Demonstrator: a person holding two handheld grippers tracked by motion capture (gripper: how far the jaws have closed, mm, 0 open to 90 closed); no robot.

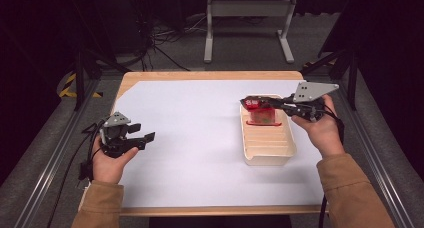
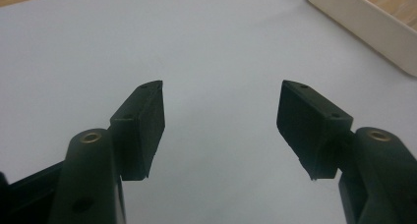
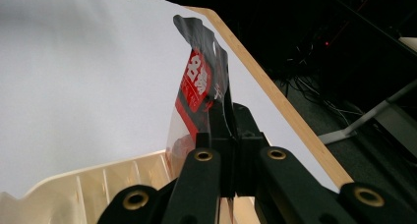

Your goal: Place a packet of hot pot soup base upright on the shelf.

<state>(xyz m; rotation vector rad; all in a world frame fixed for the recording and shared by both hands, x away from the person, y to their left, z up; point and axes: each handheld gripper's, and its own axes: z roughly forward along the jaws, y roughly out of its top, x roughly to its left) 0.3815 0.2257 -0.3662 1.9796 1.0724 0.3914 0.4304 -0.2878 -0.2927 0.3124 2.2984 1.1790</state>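
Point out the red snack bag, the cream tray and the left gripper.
red snack bag (image 3: 196, 81): right gripper view, on its red label.
cream tray (image 1: 270, 158): high view, on its near rim.
left gripper (image 2: 221, 121): left gripper view, midway between the open jaws.

The left hand (image 1: 107, 160) rests low at the near left, palm up around the left gripper (image 1: 142, 137), which points to the right with its jaws spread wide apart and nothing between them; its cable trails back beside the tan sleeve (image 1: 97, 205). The right hand (image 1: 322, 130) is raised farther forward on the right, its forearm angled in from the near right corner, and the right gripper (image 1: 262, 104) points left with its jaws pressed together on a red and black packet (image 3: 196, 94), the grey plate (image 1: 312, 91) on top.
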